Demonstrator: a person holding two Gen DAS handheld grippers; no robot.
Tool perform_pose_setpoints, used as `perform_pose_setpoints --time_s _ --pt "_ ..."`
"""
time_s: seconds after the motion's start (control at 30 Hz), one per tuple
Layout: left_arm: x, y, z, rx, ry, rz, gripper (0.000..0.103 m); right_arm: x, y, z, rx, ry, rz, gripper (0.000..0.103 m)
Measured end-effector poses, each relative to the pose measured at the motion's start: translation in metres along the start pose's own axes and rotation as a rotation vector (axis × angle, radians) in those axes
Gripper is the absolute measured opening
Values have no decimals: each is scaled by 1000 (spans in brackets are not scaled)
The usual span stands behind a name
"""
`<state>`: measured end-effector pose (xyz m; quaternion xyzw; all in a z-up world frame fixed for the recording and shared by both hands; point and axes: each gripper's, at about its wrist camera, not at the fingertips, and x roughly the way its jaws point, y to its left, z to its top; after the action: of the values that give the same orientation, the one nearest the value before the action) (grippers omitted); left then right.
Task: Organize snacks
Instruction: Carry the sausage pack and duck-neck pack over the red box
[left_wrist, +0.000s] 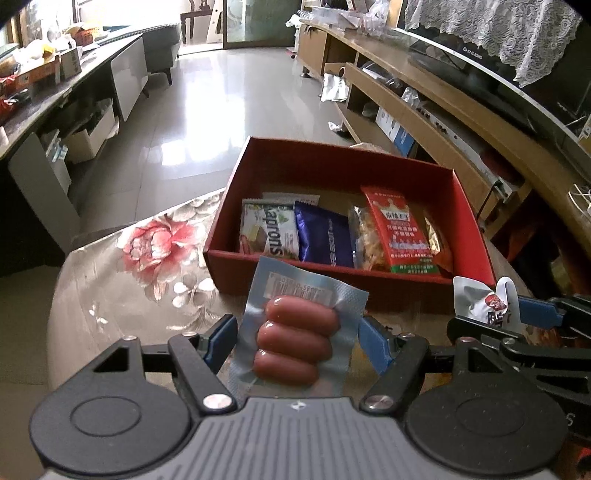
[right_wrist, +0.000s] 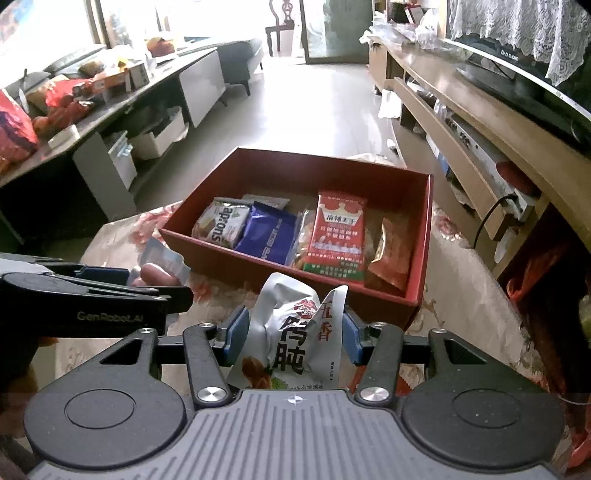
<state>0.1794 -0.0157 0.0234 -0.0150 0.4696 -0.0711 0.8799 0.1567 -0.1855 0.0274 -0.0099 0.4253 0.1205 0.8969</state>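
Note:
My left gripper (left_wrist: 297, 338) is shut on a clear vacuum pack of small sausages (left_wrist: 297, 341), held just in front of the near wall of a red box (left_wrist: 332, 275). My right gripper (right_wrist: 291, 334) is shut on a white snack pouch with Chinese print (right_wrist: 295, 332), also short of the red box (right_wrist: 295, 275). The box holds several snack packs: a green-white wafer pack (left_wrist: 269, 230), a blue pack (left_wrist: 325, 236), a red-green pack (left_wrist: 400, 230) and an orange pack (right_wrist: 393, 258). The pouch also shows at the right of the left wrist view (left_wrist: 484, 301).
The box sits on a table with a floral cloth (left_wrist: 147, 258). A wooden TV unit (left_wrist: 443, 107) with a TV runs along the right. A dark cluttered counter (right_wrist: 74, 96) stands at the left. Shiny tiled floor (left_wrist: 221, 92) lies beyond the table.

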Motion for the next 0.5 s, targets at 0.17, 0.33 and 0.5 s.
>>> perform_pose_setpoints --time_s 0.17,0.33,0.5 --pt "2 -4 7 13 -15 17 75 1 -4 7 8 -13 -8 60" --pt "4 -5 12 16 -20 22 75 2 -7 13 9 -23 -17 60" --pt "8 -8 21 22 -31 32 75 4 -14 19 19 -30 -26 60"
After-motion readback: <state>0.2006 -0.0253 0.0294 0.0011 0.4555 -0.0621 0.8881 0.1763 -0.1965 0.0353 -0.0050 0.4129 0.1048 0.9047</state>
